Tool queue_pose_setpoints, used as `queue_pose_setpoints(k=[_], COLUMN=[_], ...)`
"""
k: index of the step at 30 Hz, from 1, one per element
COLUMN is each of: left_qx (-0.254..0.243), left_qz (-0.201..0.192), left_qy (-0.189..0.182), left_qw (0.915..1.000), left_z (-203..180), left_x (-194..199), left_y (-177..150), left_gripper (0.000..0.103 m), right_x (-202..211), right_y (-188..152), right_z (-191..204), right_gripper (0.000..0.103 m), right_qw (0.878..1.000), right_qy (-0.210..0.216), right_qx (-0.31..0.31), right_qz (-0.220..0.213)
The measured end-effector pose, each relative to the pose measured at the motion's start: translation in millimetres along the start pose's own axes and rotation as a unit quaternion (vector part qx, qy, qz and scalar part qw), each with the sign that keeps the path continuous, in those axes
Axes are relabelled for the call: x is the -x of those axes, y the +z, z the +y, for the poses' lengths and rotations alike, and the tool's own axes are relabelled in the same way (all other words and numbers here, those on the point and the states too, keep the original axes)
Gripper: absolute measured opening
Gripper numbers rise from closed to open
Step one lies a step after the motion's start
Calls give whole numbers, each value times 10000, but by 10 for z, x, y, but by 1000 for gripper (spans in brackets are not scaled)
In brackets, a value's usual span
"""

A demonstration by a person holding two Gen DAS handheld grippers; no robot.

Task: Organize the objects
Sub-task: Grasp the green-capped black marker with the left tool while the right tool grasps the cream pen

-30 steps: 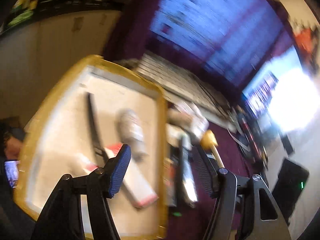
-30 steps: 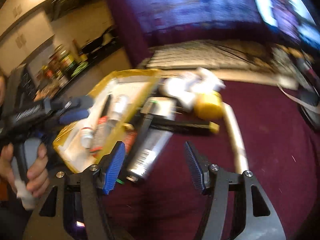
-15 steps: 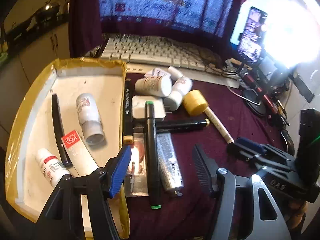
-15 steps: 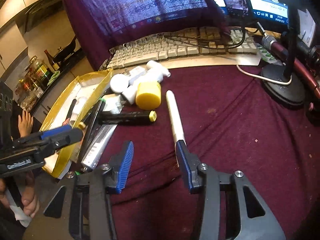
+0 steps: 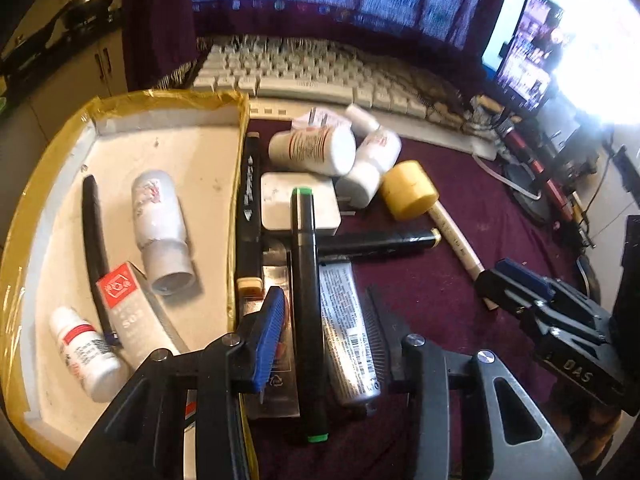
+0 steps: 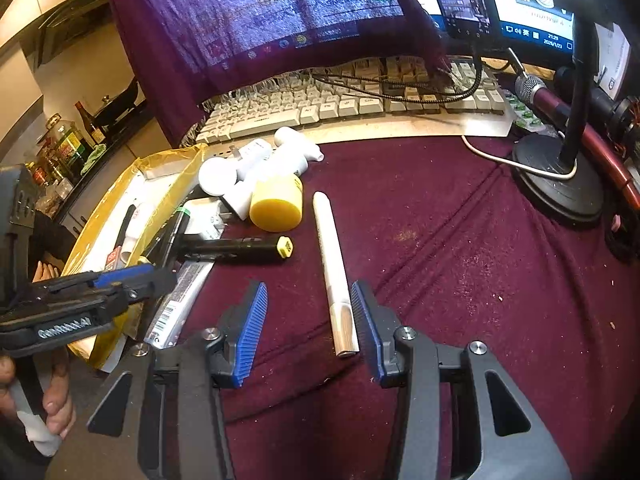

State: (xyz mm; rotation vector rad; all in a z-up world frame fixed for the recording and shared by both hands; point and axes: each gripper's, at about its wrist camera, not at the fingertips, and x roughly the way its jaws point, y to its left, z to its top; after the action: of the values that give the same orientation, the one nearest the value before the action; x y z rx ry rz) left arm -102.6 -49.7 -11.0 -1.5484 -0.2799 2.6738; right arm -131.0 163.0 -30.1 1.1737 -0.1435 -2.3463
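Right gripper (image 6: 308, 320) spread, straddling white pen (image 6: 334, 272); its long axis runs 12–6. Left gripper (image 5: 326, 332) spread over green-capped marker (image 5: 306, 304), farther off.

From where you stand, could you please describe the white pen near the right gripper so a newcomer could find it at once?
Start at the beige keyboard at the back of the maroon cloth, then come forward past the yellow cap. The white pen lies alone just right of it, its near end between the open fingers of the right gripper. Unlike the black markers to its left, it is pale, slim and touches nothing else.
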Motion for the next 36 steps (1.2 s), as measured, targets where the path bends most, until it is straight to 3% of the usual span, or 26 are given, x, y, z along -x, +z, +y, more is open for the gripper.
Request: queue_pose_setpoints(k=[3, 6, 13, 17, 19, 23, 31, 36], left_qx=[-273, -358, 164, 300, 321, 322, 399, 493], left_qz=[-65, -54, 10, 39, 56, 50, 55, -4], left_qy=[326, 227, -686, -797, -869, -934, -1124, -1263], left_qw=[9991, 9991, 9975, 9964, 9957, 9951, 9928, 9908], left_z=[-57, -59, 124, 167, 172, 169, 187, 230], left_x=[-22, -10, 116, 143, 145, 158, 186, 266], left_y=[-9, -42, -160, -207, -213, -214, -235, -247], left_gripper=[12, 12, 12, 12, 12, 12, 12, 12], right_x=[-24, -56, -224, -311, -298, -218, -114, 55], right_y=[17, 49, 112, 68, 38, -20, -107, -81], right_z=[-6, -1, 75, 91, 116, 81, -9, 144], right_gripper=[43, 43, 42, 15, 11, 10, 10, 10], right_qw=[9999, 9999, 9981, 9944, 9925, 9935, 9990, 9988], right_qy=[-96, -120, -536, -936, -1058, -1013, -398, -483], right_qx=[-47, -48, 278, 483, 605, 499, -77, 40], right_qz=[25, 41, 89, 126, 134, 159, 188, -57])
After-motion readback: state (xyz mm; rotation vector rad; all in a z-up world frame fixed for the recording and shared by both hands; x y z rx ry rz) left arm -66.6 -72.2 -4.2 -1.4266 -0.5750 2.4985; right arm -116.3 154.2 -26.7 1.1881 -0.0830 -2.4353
